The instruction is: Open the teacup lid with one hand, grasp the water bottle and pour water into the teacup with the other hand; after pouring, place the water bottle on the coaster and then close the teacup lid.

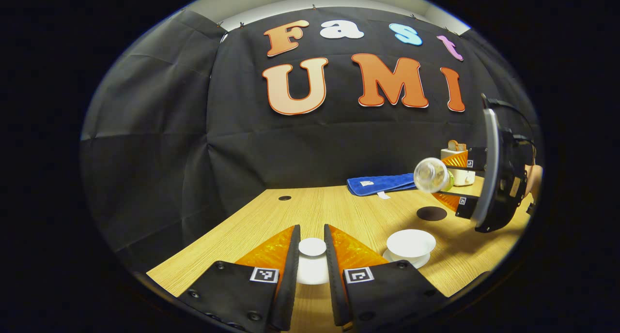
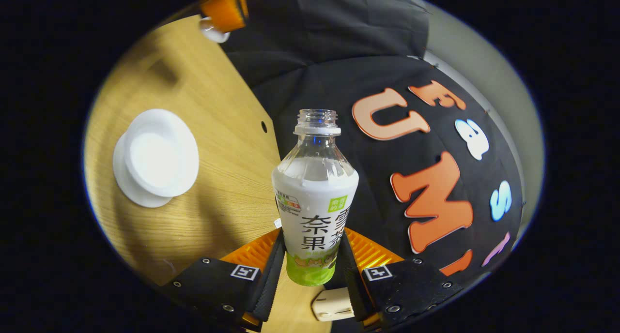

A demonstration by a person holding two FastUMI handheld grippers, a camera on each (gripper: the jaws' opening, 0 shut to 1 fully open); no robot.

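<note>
Holding the teacup lid (image 1: 312, 246) by its knob, the left gripper (image 1: 312, 255) has both fingers closed in on it, clear of the table (image 1: 339, 212) and lifted off the cup. The teacup (image 1: 410, 243) stands uncovered on its saucer (image 1: 407, 260) just beside that gripper; seen from above in the right gripper view, the teacup (image 2: 162, 154) is a wide, shallow white bowl, its fill level not discernible.

The right gripper (image 2: 310, 255) is clamped on the water bottle (image 2: 315, 197), fingers pressing the lower labelled body from either side. The neck is uncapped and, in the left gripper view, the water bottle (image 1: 432, 175) lies tipped over, mouth towards the camera, held by the right gripper (image 1: 455, 178) above the dark round coaster (image 1: 431, 213).

Assessment: the bottle appears thin-walled plastic (likely to buckle under a hard squeeze), light, and smooth over the label; the low grip suits pouring but leaves the neck free to swing. The cup and lid look ceramic, rigid and breakable, so the lid should be set down gently by the knob.

A folded blue cloth (image 1: 382, 184) lies at the table's far side.
</note>
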